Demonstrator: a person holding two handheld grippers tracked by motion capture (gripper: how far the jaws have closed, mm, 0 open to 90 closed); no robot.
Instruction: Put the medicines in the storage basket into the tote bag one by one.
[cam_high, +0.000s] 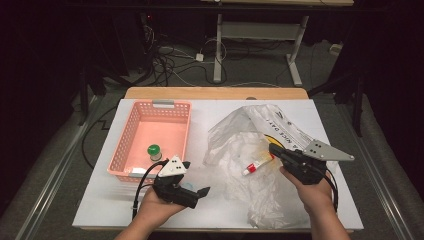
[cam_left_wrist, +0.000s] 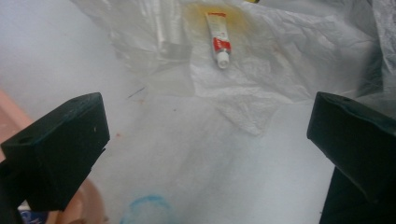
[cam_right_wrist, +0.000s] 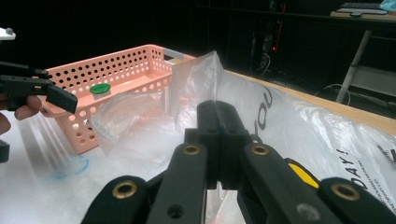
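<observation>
High view overhead, both tool views low, close — shared plastic bag.

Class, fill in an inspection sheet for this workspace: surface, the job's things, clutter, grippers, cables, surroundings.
Surface: white table top, wooden edge at the far side.
Job's things: crumpled plastic bag at the right; red-and-white tube lying on it; pink basket at the left holding a green-capped bottle.
Clutter: faint blue ring mark on the surface.
Grippers: left gripper open, nothing between the jaws, facing the tube; right gripper shut on plastic bag.
Cables: a black cable trails from the left gripper; loose cables on the floor beyond.
Surroundings: dark room, desk legs behind.
</observation>
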